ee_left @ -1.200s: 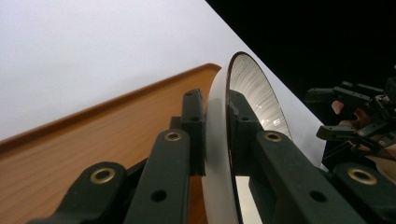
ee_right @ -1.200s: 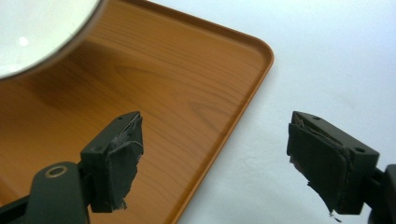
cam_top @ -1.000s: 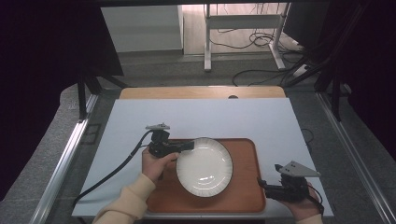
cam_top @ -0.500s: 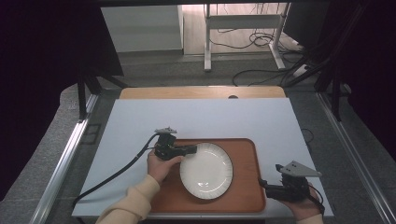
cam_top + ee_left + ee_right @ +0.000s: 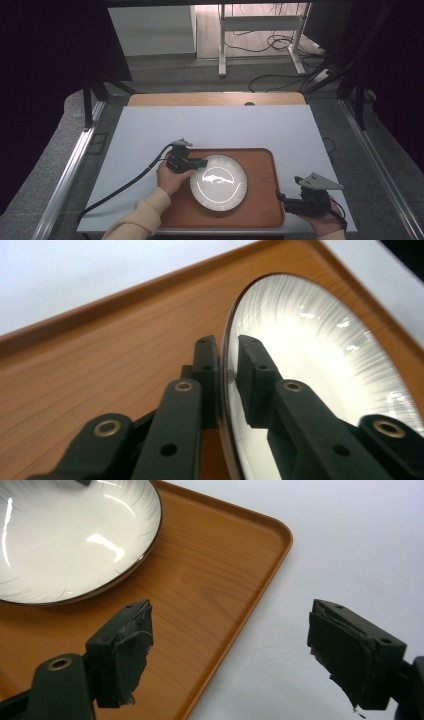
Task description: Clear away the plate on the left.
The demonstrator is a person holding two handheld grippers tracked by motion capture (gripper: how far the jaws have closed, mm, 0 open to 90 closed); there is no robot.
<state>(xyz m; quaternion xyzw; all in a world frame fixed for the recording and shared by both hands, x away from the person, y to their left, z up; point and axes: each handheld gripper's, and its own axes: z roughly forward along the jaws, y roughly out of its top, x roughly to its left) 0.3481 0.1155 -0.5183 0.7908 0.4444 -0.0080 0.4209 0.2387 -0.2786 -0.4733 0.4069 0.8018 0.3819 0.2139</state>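
A white plate [image 5: 217, 182] with a dark rim lies on the brown wooden tray [image 5: 260, 165]. My left gripper [image 5: 204, 162] reaches the plate's left edge from the left, held by a hand in a cream sleeve. In the left gripper view the plate's [image 5: 310, 355] rim sits between the jaws of that gripper [image 5: 227, 347], which have just been opening a little but still pinch it. My right gripper [image 5: 280, 197] rests at the tray's near right corner. It stands wide open [image 5: 230, 650] over the tray's edge [image 5: 210, 570], with nothing between its fingers and the plate [image 5: 65, 535] farther off.
The tray sits at the front of a white table mat [image 5: 215, 125], with a wooden strip [image 5: 215, 98] along the far edge. A black cable [image 5: 125, 182] trails from the left gripper toward the near left. Metal rails run along both sides of the table.
The left gripper and the plate have sunk a little toward the tray; the plate looks slightly smaller now. The right gripper has stayed where it was.
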